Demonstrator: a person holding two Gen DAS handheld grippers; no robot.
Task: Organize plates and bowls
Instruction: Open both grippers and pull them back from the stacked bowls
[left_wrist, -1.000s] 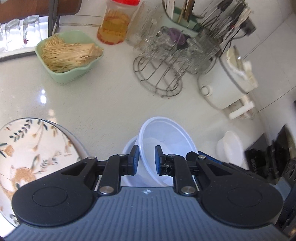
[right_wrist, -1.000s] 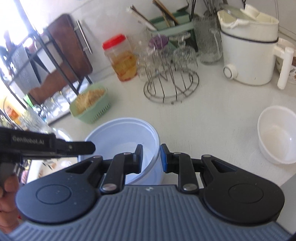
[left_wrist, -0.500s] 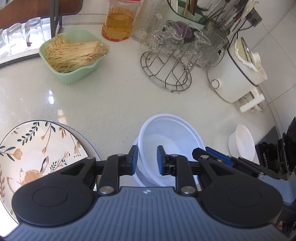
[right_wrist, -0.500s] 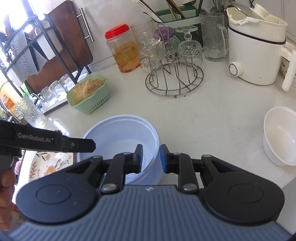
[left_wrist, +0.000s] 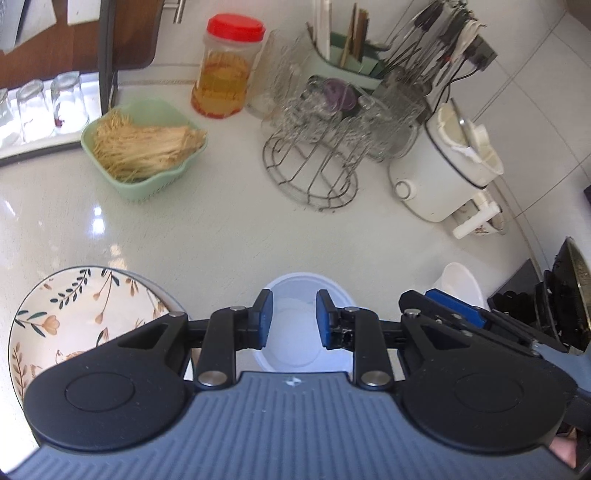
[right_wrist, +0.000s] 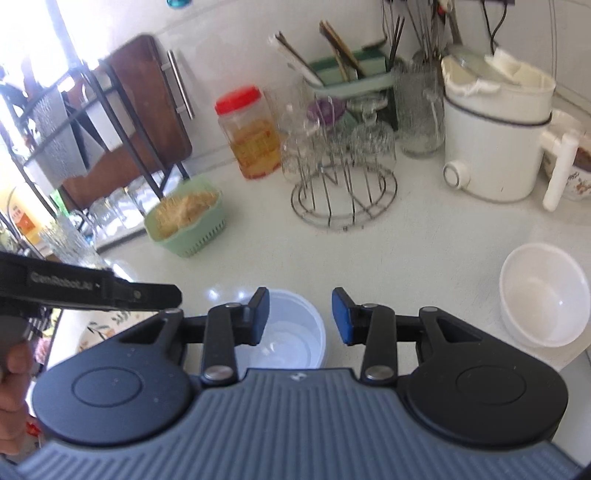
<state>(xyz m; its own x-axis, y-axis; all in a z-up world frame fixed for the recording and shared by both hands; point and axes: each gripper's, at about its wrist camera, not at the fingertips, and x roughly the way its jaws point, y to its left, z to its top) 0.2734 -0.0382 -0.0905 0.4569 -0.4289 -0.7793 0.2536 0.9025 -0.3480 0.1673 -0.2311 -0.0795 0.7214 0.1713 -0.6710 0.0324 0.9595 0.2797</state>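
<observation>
A pale blue-white bowl (left_wrist: 295, 339) sits on the white counter (left_wrist: 229, 236), below my left gripper (left_wrist: 294, 319). That gripper's blue pads stand apart, with nothing pressed between them. In the right wrist view the same bowl (right_wrist: 291, 332) lies under my right gripper (right_wrist: 301, 317), whose jaws are opening and touch nothing. A floral plate (left_wrist: 74, 314) rests left of the bowl. A small white bowl (right_wrist: 545, 291) stands to the right, also seen as the small white bowl (left_wrist: 460, 284) past the right gripper's fingers (left_wrist: 454, 308). The left gripper's arm (right_wrist: 103, 290) crosses the left side.
A green basket of pale strands (left_wrist: 144, 155), a red-lidded jar (left_wrist: 225, 74), a wire glass rack (left_wrist: 314, 162) and a white electric pot (left_wrist: 443, 173) line the back of the counter. Dark cookware (left_wrist: 565, 306) sits at the right edge. A hand (right_wrist: 14, 369) holds the left gripper.
Both grippers have lifted away from the pale bowl, which now looks smaller and stays on the counter. Both pairs of jaws have widened, the right pair more.
</observation>
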